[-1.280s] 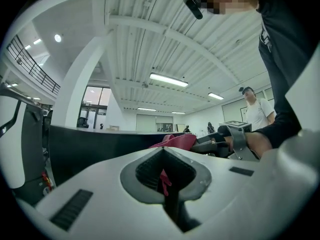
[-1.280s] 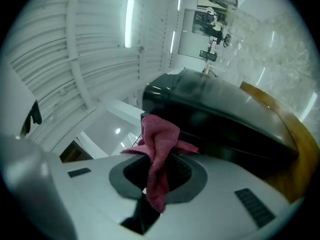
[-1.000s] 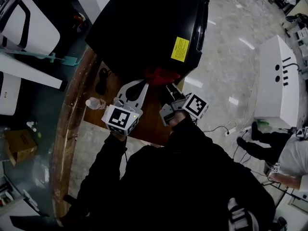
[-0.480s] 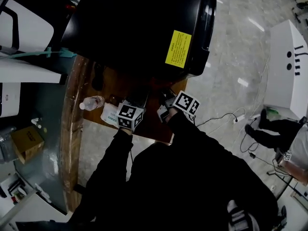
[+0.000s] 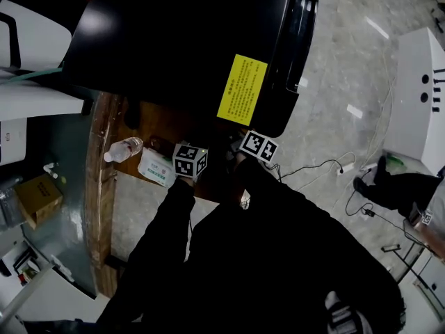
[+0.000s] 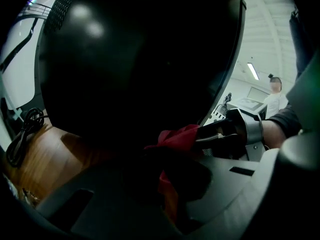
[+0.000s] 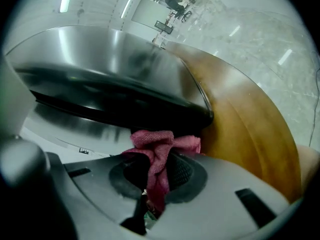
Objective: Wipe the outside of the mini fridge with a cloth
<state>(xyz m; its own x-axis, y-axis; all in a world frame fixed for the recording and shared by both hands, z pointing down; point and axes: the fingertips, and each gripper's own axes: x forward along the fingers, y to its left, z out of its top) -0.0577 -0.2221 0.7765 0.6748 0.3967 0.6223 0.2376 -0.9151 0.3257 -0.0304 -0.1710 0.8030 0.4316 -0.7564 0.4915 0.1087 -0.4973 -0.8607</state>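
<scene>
The black mini fridge (image 5: pixel 188 40) with a yellow label (image 5: pixel 242 89) stands on a wooden table (image 5: pixel 101 186). In the head view only the marker cubes show, left (image 5: pixel 190 160) and right (image 5: pixel 259 147); both sets of jaws are hidden under the fridge's near edge. A red cloth (image 7: pixel 159 143) is pinched in my right gripper (image 7: pixel 157 156) and lies against the fridge's lower edge (image 7: pixel 150 109). In the left gripper view the same cloth (image 6: pixel 177 136) runs down between the jaws of my left gripper (image 6: pixel 167 156), shut on it. The right gripper's fingers (image 6: pixel 220 134) hold the cloth's other end.
A water bottle (image 5: pixel 119 149) and a white packet (image 5: pixel 156 167) lie on the table left of the left gripper. A black cable (image 6: pixel 22 134) is coiled beside the fridge. A white machine (image 5: pixel 417 96) and a person (image 5: pixel 396 186) are on the floor to the right.
Both grippers have moved in under the fridge's near edge with the cloth. The left gripper stood open a second ago and is now shut on the cloth. The fridge fills more of the head view.
</scene>
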